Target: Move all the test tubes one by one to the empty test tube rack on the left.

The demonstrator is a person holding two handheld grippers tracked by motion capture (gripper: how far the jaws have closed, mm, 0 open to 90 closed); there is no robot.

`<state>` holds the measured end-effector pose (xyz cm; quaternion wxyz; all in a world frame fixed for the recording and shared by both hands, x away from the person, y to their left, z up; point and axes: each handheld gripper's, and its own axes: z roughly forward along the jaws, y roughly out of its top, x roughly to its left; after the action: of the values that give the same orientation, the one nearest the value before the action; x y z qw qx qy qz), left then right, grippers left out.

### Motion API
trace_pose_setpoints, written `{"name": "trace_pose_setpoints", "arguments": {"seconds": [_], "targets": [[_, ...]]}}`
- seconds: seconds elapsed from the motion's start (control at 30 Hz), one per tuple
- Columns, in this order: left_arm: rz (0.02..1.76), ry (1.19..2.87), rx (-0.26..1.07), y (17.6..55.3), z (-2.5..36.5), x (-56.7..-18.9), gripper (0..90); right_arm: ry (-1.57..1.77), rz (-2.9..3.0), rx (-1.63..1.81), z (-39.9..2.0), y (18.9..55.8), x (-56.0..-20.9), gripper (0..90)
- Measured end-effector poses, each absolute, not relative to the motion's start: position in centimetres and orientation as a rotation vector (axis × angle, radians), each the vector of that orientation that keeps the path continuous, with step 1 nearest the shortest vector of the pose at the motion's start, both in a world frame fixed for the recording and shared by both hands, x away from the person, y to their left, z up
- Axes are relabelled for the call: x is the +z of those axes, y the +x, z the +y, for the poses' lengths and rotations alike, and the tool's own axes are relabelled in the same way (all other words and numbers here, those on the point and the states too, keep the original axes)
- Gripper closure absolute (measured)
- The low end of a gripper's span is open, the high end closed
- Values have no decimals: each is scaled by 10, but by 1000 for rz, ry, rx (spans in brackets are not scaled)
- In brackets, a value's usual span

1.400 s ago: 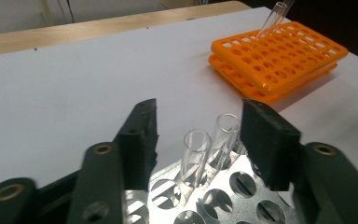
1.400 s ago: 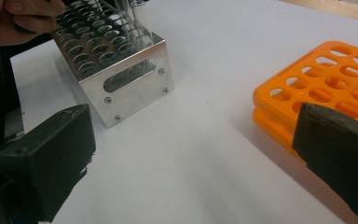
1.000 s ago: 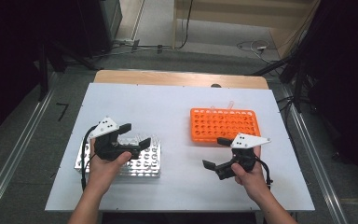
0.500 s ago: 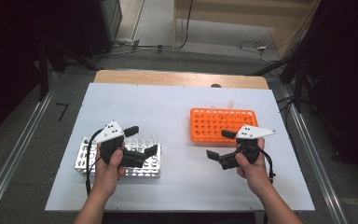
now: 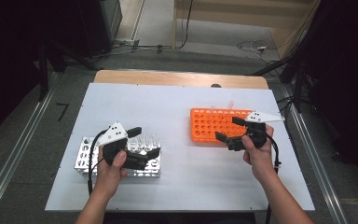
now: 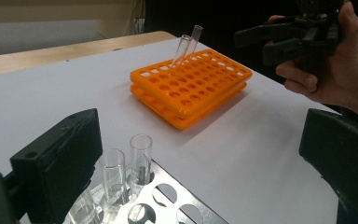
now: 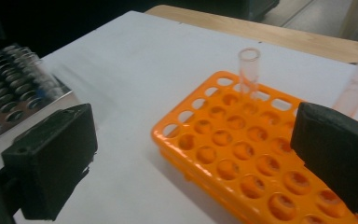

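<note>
Hovering left gripper [image 5: 143, 142]: my jaws gape wide over the metal rack [image 5: 87, 157], holding nothing, glass tubes [image 6: 141, 158] just below.
Right gripper [image 5: 226, 129]: spread wide, empty, at the orange rack's [image 5: 209, 125] 3 o'clock edge.
Far tubes [image 6: 189, 44]: leaning in that rack's 12 o'clock row.

Your right gripper [image 7: 191, 158] hangs over the orange rack [image 7: 242, 154], jaws spread wide with nothing between them. Two tubes [image 7: 249, 70] stand in the rack's far holes. A metal rack [image 7: 9, 93] sits blurred at left.
</note>
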<state>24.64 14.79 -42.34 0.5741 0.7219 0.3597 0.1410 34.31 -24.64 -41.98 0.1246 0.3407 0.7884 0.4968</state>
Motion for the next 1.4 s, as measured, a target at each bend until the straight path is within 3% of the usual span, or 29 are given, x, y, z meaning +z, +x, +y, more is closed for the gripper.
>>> {"name": "trace_pose_setpoints", "arguments": {"seconds": [0.47,0.57,0.63,0.73,0.87,1.13,1.4], "targets": [[845,1687,330,247,152,-423,0,1152,2208,1328,-258,385,-427,49],[848,1680,330,247,154,-423,0,1185,2192,1312,-259,393,-430,95],[847,1681,331,247,154,-423,0,1212,2186,1298,-259,398,-432,141],[847,1681,330,247,154,-423,0,1252,2156,1269,-258,404,-436,296],[844,1682,328,247,154,-423,0,1287,2148,1195,-254,414,-441,432],[845,1688,328,248,154,-423,0,1341,2143,1108,-249,427,-450,574],[849,1691,331,248,154,-424,0,1380,2171,1094,-247,435,-453,659]]}}
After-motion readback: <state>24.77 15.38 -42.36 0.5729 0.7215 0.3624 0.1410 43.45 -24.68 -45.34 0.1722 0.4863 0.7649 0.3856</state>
